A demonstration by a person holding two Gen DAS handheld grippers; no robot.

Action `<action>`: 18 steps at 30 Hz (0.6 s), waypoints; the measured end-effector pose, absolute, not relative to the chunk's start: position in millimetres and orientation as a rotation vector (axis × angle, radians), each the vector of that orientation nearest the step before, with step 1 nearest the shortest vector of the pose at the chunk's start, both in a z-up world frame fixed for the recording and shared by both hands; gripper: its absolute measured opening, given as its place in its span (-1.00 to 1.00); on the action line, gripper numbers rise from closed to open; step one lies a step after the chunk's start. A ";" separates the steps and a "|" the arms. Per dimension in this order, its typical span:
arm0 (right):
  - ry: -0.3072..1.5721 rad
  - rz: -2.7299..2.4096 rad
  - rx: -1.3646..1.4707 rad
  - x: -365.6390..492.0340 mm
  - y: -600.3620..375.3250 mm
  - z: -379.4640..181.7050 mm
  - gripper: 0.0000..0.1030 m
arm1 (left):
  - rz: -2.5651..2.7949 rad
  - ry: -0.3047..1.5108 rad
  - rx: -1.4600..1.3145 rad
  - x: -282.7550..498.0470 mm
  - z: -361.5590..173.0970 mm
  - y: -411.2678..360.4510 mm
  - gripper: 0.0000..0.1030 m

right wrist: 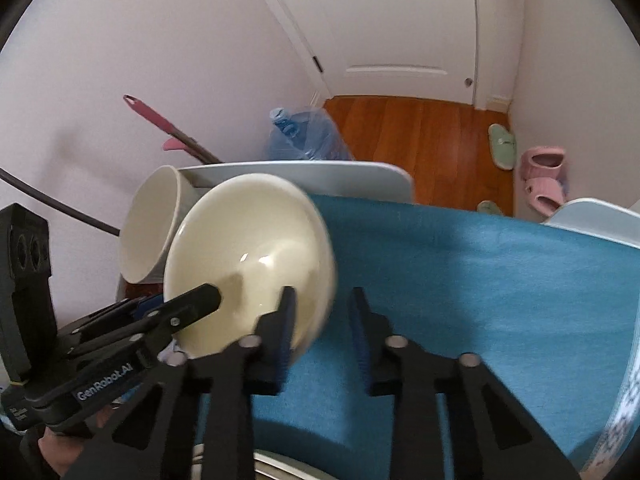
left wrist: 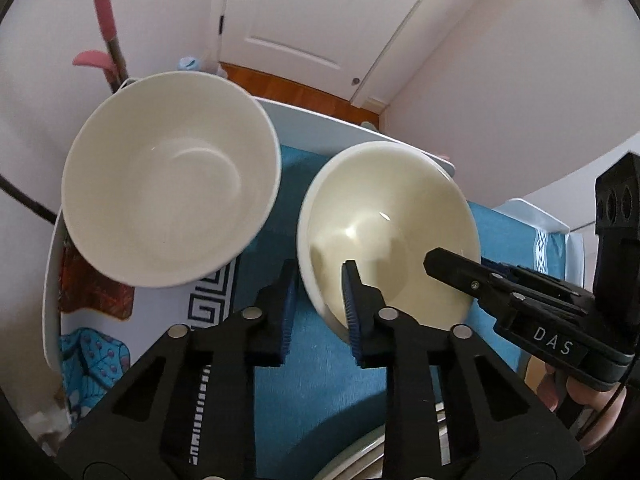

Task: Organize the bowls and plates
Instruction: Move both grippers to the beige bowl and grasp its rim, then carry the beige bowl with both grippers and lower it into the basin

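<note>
A cream bowl [left wrist: 384,236] is tilted above the blue cloth. My left gripper [left wrist: 320,300] is open and straddles its near-left rim, one finger inside and one outside. My right gripper [right wrist: 322,316] is open and straddles its right rim; it shows from the side in the left wrist view [left wrist: 460,270]. The cream bowl also shows in the right wrist view [right wrist: 248,264], with my left gripper [right wrist: 200,300] reaching into it from the left. A larger white bowl [left wrist: 168,204] stands tilted at the far left of the table, behind the cream bowl in the right wrist view [right wrist: 148,232].
A blue cloth [right wrist: 460,280] covers the white table [left wrist: 320,124]. A metal rim [left wrist: 352,456] shows at the near edge. A pink-handled mop [left wrist: 106,24] leans on the wall. A water jug [right wrist: 304,136] and slippers [right wrist: 540,176] lie on the wooden floor.
</note>
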State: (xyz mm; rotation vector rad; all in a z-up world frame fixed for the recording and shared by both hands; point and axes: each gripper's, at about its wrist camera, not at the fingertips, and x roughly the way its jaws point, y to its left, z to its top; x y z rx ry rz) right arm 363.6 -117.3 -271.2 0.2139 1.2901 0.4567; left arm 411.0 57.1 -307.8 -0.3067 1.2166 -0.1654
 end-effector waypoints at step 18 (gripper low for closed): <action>1.132 0.397 0.219 326.6 -151.7 -213.0 -0.67 | -0.232 1.088 -0.167 377.6 -229.2 3.7 -0.63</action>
